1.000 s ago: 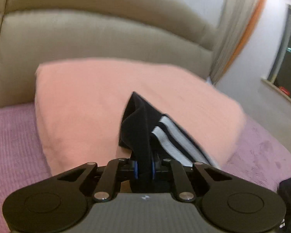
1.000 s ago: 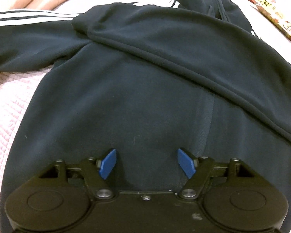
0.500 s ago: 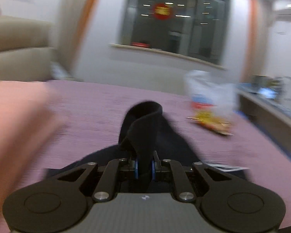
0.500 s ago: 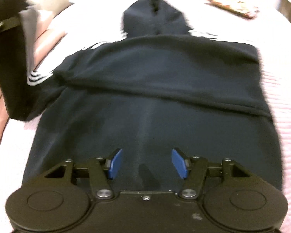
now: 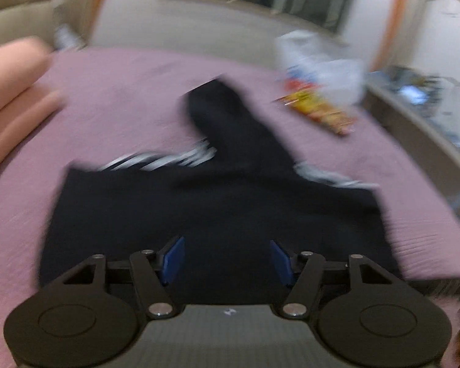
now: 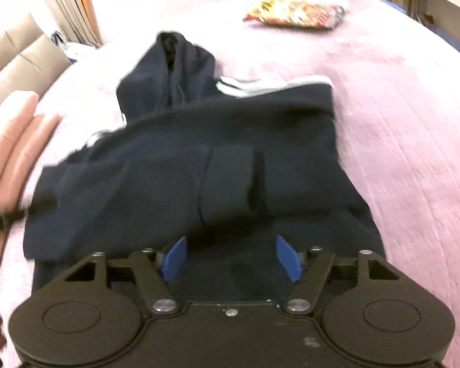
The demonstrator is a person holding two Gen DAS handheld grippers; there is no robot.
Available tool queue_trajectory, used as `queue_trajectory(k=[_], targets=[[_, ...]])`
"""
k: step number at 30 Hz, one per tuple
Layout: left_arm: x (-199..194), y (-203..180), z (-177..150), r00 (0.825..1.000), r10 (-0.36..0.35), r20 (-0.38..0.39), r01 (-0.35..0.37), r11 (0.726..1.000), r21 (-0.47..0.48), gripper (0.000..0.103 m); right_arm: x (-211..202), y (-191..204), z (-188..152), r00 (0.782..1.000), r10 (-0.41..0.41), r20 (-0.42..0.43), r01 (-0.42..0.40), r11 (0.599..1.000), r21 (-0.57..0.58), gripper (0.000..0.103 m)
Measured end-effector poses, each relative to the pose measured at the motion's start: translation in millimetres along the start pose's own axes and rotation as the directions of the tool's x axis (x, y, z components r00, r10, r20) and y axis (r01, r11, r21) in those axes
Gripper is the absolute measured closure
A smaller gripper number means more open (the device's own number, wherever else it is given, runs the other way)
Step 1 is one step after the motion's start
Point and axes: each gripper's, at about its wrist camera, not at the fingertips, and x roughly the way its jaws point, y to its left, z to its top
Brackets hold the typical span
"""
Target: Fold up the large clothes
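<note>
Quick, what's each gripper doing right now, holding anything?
Left gripper: open, holding nothing, above the hoodie.
Right gripper: open, holding nothing.

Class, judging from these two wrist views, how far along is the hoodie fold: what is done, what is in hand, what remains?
Done: both striped sleeves lie folded across the dark hoodie on the pink bedspread; a cuff rests on its body. In hand: nothing; left gripper and right gripper hang open above the hem. Left: the hood lies extended, and the body is unfolded.
</note>
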Motion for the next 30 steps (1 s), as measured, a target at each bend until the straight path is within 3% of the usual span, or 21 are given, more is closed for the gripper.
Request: queue_trajectory(k=[5,8,9,10,11,13,17,21,22,23,24,25,26,27,28,30], targets=[[-1.5,65.3,-4.7,0.991,0.129,-0.036,-0.131,0.989,-0.072,0.042,32.2,2.5,36.3,0.998,0.018,0.055,-0.019,1.000,0.018,0.022],[-4.8,81.3,4.9,0.988,0.152,-0.027,-0.154,0.982,-0.113,0.042,64.5,0.0,48.9,1.000,-0.010,-0.015,0.011,0.999,0.052,0.024],[-4.6,83.5,6.2,0.988,0.151,-0.023,-0.153,0.981,-0.122,0.042,75.7,-0.1,50.0,0.998,0.011,-0.067,-0.007,0.998,0.060,0.032],[-1.8,83.0,7.8,0.989,0.149,-0.020,-0.150,0.981,-0.125,0.043,83.7,2.4,49.8,0.994,0.035,-0.102,-0.028,0.998,0.064,0.059],[1.5,83.4,10.7,0.989,0.146,-0.015,-0.146,0.981,-0.124,0.043,84.4,6.5,49.8,0.994,0.041,-0.103,-0.035,0.998,0.054,0.093],[5.8,78.0,16.1,0.990,0.138,0.002,-0.137,0.985,-0.109,0.050,73.3,21.5,53.9,0.996,0.064,-0.069,-0.065,0.998,-0.018,0.093],[21.9,67.4,33.5,0.993,0.119,0.029,-0.116,0.990,-0.079,0.056,23.6,38.5,74.5,0.994,0.000,0.113,0.014,0.992,-0.122,0.095],[38.7,59.9,47.4,0.993,0.108,0.046,-0.105,0.992,-0.065,0.056,-8.0,14.4,90.2,0.950,-0.183,0.252,0.209,0.975,-0.077,0.091],[46.4,56.9,49.2,0.992,0.123,0.030,-0.122,0.991,-0.051,0.056,-5.1,4.0,92.9,0.946,-0.215,0.242,0.236,0.970,-0.061,0.079],[58.0,54.2,49.6,0.989,0.145,-0.004,-0.145,0.989,-0.030,0.056,3.8,-8.2,95.1,0.954,-0.227,0.193,0.239,0.970,-0.038,0.048],[69.9,53.1,47.9,0.984,0.173,-0.037,-0.174,0.985,-0.012,0.056,18.7,-20.3,96.0,0.967,-0.230,0.105,0.234,0.972,-0.025,0.027],[80.9,53.3,44.8,0.978,0.200,-0.064,-0.200,0.980,-0.002,0.056,31.2,-29.7,93.9,0.968,-0.250,0.031,0.251,0.968,-0.016,0.021],[88.7,54.3,42.5,0.974,0.209,-0.085,-0.209,0.978,0.001,0.058,42.0,-38.1,89.9,0.958,-0.285,-0.021,0.285,0.959,-0.011,0.037],[90.7,54.7,41.7,0.973,0.212,-0.087,-0.213,0.977,0.000,0.059,44.5,-42.6,87.0,0.947,-0.319,-0.034,0.319,0.948,-0.010,0.044],[87.5,53.7,42.7,0.975,0.208,-0.072,-0.209,0.978,-0.003,0.059,40.7,-45.2,85.2,0.942,-0.335,-0.020,0.335,0.942,0.001,0.046],[76.7,50.9,45.1,0.985,0.171,-0.027,-0.171,0.985,-0.009,0.059,17.3,-46.2,83.9,0.932,-0.351,0.087,0.348,0.936,0.051,0.044]])
